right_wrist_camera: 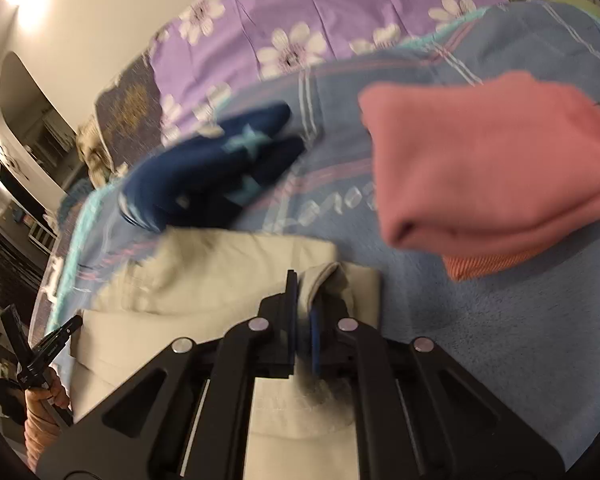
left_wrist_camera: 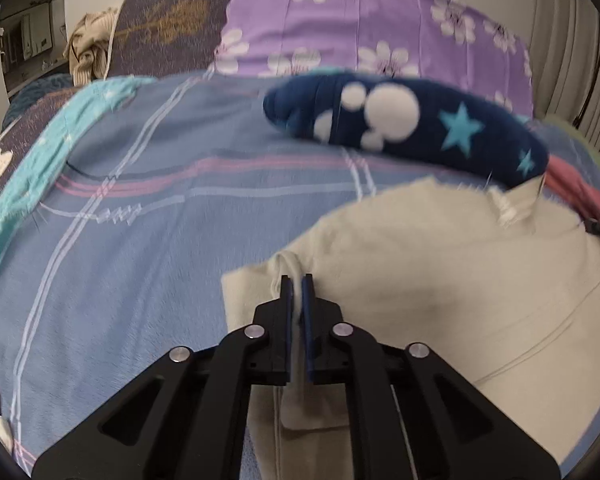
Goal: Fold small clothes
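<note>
Your left tongs point(left_wrist_camera: 297, 280) are pinched nearly shut on a fold of the cream garment point(left_wrist_camera: 440, 280), with a strip of cloth pressed between the blue pads and hanging down behind them. Your right tongs point(right_wrist_camera: 304, 280) are clamped just as tightly on another bunched edge of that same cream garment point(right_wrist_camera: 220, 276), the fabric crumpled up around the right-hand pad. So you've got it gripped at two points.

The garment lies on the bed, on the blue blanket point(left_wrist_camera: 160, 240) with its pink and white stripes, at the near side. It's partly doubled over, pale and soft, a stitched seam curving across its right part in the left wrist view.

Just beyond it, the navy piece point(left_wrist_camera: 404, 120) with white dots and turquoise stars lies on the blanket. To the right sits a folded pink piece point(right_wrist_camera: 492, 160). Far behind, the purple flowered cover point(left_wrist_camera: 360, 20). Both views are blurred.
</note>
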